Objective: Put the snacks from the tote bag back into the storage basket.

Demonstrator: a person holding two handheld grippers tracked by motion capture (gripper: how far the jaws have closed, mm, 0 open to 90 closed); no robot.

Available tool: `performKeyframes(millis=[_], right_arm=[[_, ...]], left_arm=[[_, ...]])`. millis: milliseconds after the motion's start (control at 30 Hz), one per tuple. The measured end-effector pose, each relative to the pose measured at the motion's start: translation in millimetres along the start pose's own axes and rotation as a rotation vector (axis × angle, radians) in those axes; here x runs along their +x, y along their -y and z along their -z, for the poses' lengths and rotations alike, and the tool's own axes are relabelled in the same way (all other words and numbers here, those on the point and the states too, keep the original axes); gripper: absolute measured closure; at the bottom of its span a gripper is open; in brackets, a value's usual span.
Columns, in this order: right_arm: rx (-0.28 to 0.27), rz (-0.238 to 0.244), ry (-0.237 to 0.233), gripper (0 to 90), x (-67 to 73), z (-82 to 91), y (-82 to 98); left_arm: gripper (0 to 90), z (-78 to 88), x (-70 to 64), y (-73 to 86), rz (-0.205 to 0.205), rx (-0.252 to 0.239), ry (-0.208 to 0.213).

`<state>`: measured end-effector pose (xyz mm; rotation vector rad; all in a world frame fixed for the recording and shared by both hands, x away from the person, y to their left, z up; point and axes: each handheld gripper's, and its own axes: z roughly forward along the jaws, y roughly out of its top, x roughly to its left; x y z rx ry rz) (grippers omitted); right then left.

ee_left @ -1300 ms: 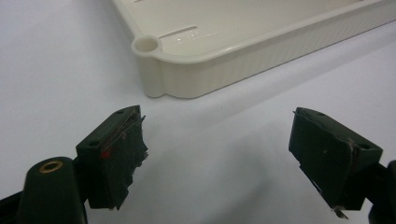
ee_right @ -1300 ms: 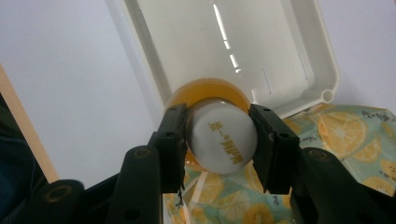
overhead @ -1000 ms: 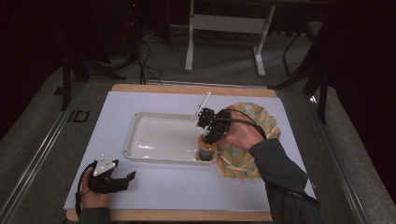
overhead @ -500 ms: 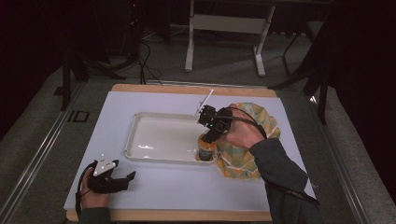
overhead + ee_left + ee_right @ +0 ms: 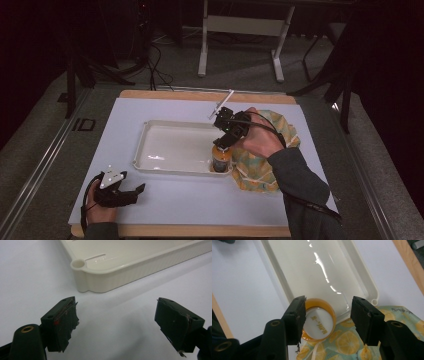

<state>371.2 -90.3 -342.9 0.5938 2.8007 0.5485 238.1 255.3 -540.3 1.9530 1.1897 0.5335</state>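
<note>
A small orange jar (image 5: 220, 159) with a white lid stands upright in the near right corner of the cream tray (image 5: 165, 147). My right gripper (image 5: 223, 143) hangs just above it, pointing down. In the right gripper view its jaws have just been opening and now stand wide, open (image 5: 327, 317). The jar's lid (image 5: 319, 320) lies below and between them, close to the left pad and well apart from the right one. My left gripper (image 5: 134, 192) rests open on the white table near the front left, with nothing between its jaws (image 5: 116, 322).
A lemon-print cloth bag (image 5: 256, 167) lies against the tray's right end, under my right hand. The tray's near left corner (image 5: 82, 267) lies just ahead of the left gripper. A wooden strip (image 5: 200, 95) borders the table's far edge.
The right gripper's jaws have spread apart above the jar, which stays standing in the tray corner. Neither hand has shifted noticeably.
</note>
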Motion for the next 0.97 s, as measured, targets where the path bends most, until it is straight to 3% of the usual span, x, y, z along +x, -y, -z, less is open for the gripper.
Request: performKeyframes(millis=[300,567,967], right_arm=[[-0.052,-0.032,0.033,45.9,-5.4,10.1,1.6],[-0.064,-0.064,0.062,47.0,-12.6,15.3,9.1],[-0.023,-0.112,0.104,47.2,-26.6,9.4,30.1]], left_arm=[[18.4,0.0,0.0,0.0,0.0,0.0,-0.001],[18.4,0.0,-0.1,0.0,0.0,0.001,-0.001],[18.4,-0.5,0.4,-0.1,0.005,0.003,-0.001]])
